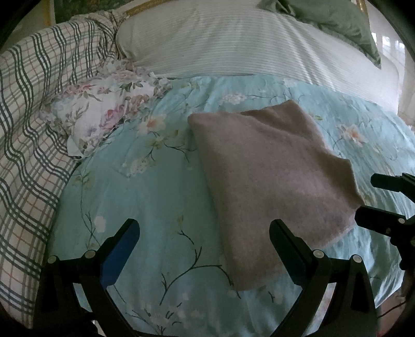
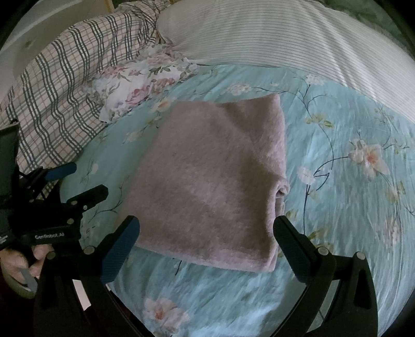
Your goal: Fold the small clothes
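A folded pink fuzzy cloth (image 1: pixel 269 176) (image 2: pixel 212 181) lies flat on the light blue floral bedspread (image 1: pixel 145 197) (image 2: pixel 337 181). My left gripper (image 1: pixel 205 228) hovers open above the bedspread at the cloth's near left edge, nothing between its fingers. In the right wrist view my right gripper (image 2: pixel 206 225) is open above the cloth's near edge, holding nothing. The right gripper's fingers (image 1: pixel 381 223) show at the right edge of the left wrist view, apart. The left gripper (image 2: pixel 77 181) appears at the left of the right wrist view, held by a hand (image 2: pixel 20 261).
A floral cloth (image 1: pixel 103 114) (image 2: pixel 140 85) lies crumpled at the back left. A plaid blanket (image 1: pixel 33 129) (image 2: pixel 59 85) is heaped along the left. A white striped pillow (image 1: pixel 233 44) (image 2: pixel 272 33) spans the back. A green pillow (image 1: pixel 337 23) sits behind it.
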A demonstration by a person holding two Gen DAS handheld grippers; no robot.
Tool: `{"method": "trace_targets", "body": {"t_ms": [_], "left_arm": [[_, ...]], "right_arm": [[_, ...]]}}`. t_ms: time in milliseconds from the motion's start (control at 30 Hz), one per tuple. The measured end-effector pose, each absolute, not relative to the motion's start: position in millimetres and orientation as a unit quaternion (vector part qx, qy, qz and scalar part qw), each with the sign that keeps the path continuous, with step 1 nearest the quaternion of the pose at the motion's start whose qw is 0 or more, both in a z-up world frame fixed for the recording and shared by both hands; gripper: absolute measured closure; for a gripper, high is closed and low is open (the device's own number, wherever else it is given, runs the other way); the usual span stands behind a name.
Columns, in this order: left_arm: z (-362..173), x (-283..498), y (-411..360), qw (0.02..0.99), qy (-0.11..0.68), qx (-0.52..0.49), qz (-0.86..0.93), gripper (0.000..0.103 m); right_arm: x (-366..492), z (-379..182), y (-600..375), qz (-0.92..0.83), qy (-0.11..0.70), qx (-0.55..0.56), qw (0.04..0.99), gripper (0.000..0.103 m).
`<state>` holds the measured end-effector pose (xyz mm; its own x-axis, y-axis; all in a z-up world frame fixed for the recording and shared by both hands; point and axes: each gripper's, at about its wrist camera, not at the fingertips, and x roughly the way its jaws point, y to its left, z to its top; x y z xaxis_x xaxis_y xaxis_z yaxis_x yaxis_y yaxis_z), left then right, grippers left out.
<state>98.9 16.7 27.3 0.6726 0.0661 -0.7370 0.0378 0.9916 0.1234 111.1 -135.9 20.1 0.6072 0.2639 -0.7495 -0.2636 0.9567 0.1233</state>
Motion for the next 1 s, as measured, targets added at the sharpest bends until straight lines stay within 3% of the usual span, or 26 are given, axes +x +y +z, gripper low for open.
{"method": "trace_targets", "body": {"t_ms": [1000], "left_arm": [[33, 117, 22, 0.912, 0.405, 0.062, 0.009, 0.003]], "right_arm": [[131, 23, -139, 0.150, 0.421, -0.001, 0.895, 0.000]]}}
